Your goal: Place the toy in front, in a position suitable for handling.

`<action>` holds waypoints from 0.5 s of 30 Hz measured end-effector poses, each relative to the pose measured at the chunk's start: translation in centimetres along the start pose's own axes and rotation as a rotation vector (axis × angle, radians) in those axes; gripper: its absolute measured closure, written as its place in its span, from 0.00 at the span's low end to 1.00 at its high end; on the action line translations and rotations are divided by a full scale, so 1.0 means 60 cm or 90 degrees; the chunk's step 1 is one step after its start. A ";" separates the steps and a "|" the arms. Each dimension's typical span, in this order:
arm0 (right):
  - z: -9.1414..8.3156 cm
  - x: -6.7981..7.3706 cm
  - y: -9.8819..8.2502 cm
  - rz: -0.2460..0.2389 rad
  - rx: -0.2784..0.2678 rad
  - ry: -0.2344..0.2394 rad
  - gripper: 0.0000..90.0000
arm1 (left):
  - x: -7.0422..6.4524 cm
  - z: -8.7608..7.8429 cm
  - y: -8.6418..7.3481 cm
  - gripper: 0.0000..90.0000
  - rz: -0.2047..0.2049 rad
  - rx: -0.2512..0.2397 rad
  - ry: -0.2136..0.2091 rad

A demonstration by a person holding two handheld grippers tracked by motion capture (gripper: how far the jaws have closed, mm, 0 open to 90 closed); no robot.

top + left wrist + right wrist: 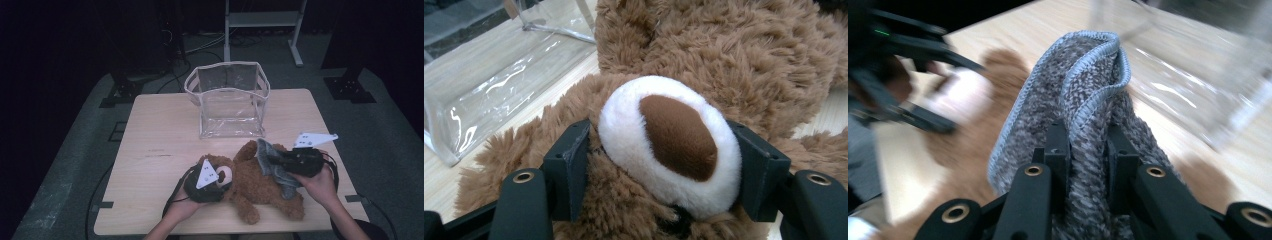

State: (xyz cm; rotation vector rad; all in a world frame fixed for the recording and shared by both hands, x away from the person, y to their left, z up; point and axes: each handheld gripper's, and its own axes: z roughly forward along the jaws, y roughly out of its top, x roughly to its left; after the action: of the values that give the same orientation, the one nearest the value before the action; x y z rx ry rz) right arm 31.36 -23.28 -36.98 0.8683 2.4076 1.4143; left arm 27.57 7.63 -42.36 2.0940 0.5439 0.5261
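A: From the high view, was any writing readable?
B: None legible. The teddy bear (260, 187) lay on its back on the bench (160, 130), in front of the clear bag (227, 100). The left claw (220, 177) sat at the bear's head, hand low at the near edge; the right claw (272, 161) hovered over its belly, gripping a grey cloth (277, 167).
A: And the left gripper view?
B: The left claw (664, 150) was clamped on the bear's white muzzle (669, 145), one jaw pressing each side.
A: The right gripper view?
B: Blurred, but the right claw (1087, 150) pinched the cloth (1073, 90), which stood up folded between the jaws.
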 end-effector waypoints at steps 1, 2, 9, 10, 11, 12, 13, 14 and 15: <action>0.009 0.008 0.009 -0.011 0.001 0.012 0.84 | -0.002 0.001 0.001 0.36 0.005 0.000 0.002; 0.019 0.015 0.018 -0.025 0.003 0.021 0.84 | -0.006 0.002 0.002 0.36 0.012 -0.003 0.006; 0.098 0.008 0.039 -0.057 0.080 -0.006 0.84 | -0.017 0.001 0.000 0.36 0.045 -0.005 0.014; 0.102 -0.006 0.037 -0.049 0.084 -0.018 0.84 | -0.017 0.001 -0.001 0.36 0.045 -0.006 0.014; 0.102 -0.006 0.037 -0.049 0.084 -0.018 0.84 | -0.017 0.001 -0.001 0.36 0.045 -0.007 0.014; 0.102 -0.015 0.035 -0.036 0.082 -0.021 0.84 | -0.017 0.001 -0.001 0.36 0.048 -0.006 0.014; 0.100 -0.022 0.033 -0.028 0.085 -0.030 0.84 | -0.018 0.001 -0.001 0.36 0.048 -0.007 0.015; 0.097 -0.029 0.030 -0.020 0.087 -0.040 0.84 | -0.019 0.002 -0.001 0.36 0.048 -0.006 0.017; 0.091 -0.036 0.025 -0.001 0.082 -0.035 0.84 | -0.019 0.002 0.000 0.36 0.047 -0.005 0.019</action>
State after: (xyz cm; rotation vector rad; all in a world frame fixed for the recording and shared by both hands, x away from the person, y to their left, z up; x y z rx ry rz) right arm 36.17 -20.06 -38.74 0.9222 2.4790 1.2295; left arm 26.69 6.93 -42.63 2.1083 0.4825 0.6010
